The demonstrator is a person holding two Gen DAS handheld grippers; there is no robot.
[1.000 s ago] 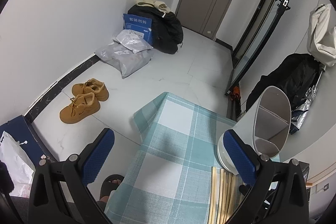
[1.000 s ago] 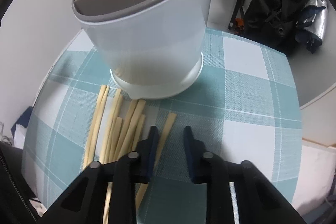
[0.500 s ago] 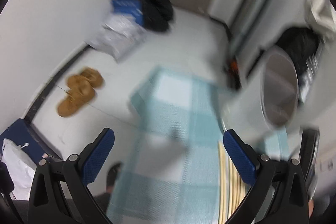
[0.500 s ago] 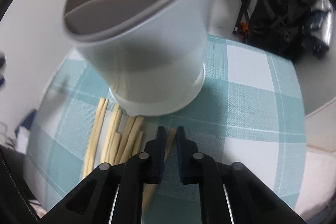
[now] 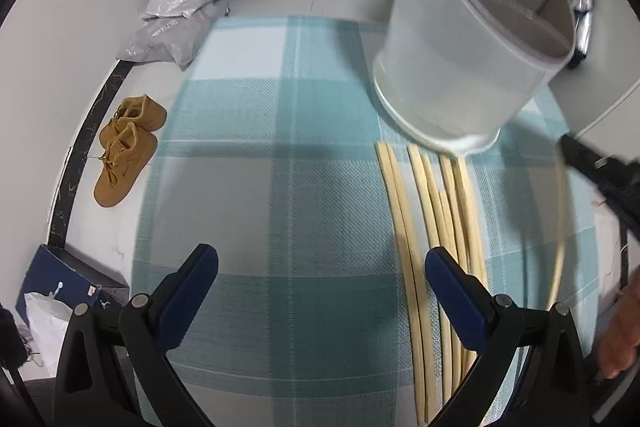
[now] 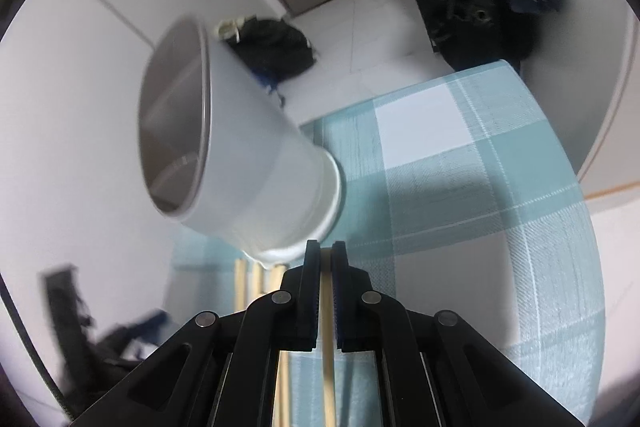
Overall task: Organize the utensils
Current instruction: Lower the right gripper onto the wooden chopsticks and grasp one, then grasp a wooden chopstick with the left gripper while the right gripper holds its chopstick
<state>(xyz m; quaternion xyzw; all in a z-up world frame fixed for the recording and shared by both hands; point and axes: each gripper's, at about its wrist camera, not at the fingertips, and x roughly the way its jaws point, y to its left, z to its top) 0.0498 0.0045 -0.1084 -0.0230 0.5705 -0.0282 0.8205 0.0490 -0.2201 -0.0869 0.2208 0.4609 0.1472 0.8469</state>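
Your right gripper (image 6: pixel 326 251) is pinching one chopstick (image 6: pixel 328 359), lifted just near the white holder (image 6: pixel 248 163) on the counter (image 5: pixel 260 187). Your left gripper (image 5: pixel 320 267) is wide open, holding nothing. Next, tip the chopstick up and drop it into the holder.

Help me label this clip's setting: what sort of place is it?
Likely a lived-in home room: tan shoes and bags on the tiled floor, a checked tablecloth with chopsticks.
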